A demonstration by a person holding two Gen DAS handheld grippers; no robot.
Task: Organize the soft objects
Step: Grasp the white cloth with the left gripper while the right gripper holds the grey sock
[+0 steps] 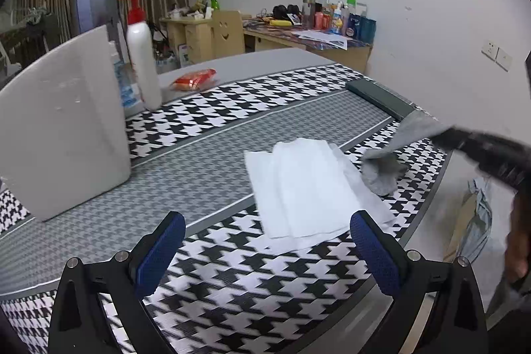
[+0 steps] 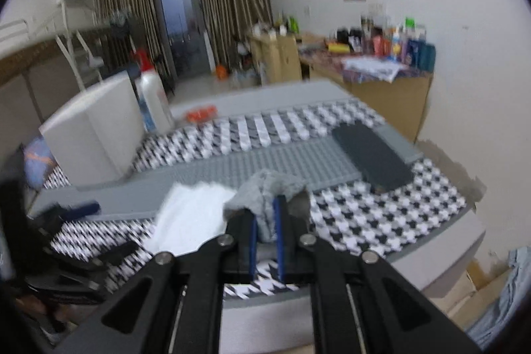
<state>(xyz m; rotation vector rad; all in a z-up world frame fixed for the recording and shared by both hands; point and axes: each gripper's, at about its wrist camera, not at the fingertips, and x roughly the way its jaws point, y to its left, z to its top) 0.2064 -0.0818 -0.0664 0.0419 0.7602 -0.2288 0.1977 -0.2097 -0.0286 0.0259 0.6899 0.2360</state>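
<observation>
While the left gripper [image 1: 267, 249] holds its blue fingers [image 1: 161, 254] wide apart and empty at the bottom of the left wrist view, the patterned worktop [image 1: 205, 121] lies open between them. A folded white cloth [image 1: 298, 188] lies at centre, near the worktop's right edge. At right, the blurred right gripper [image 1: 464, 141] lifts a grey cloth [image 1: 385, 168] just beside the white one. A white box [image 1: 63, 121] and pump bottle [image 1: 142, 55] bound the left side.

In the right wrist view, the right gripper [image 2: 265, 221] is clamped on the grey cloth [image 2: 268, 191] at centre. A dark flat case [image 2: 371, 155] lies at right. Labels are unreadable.
</observation>
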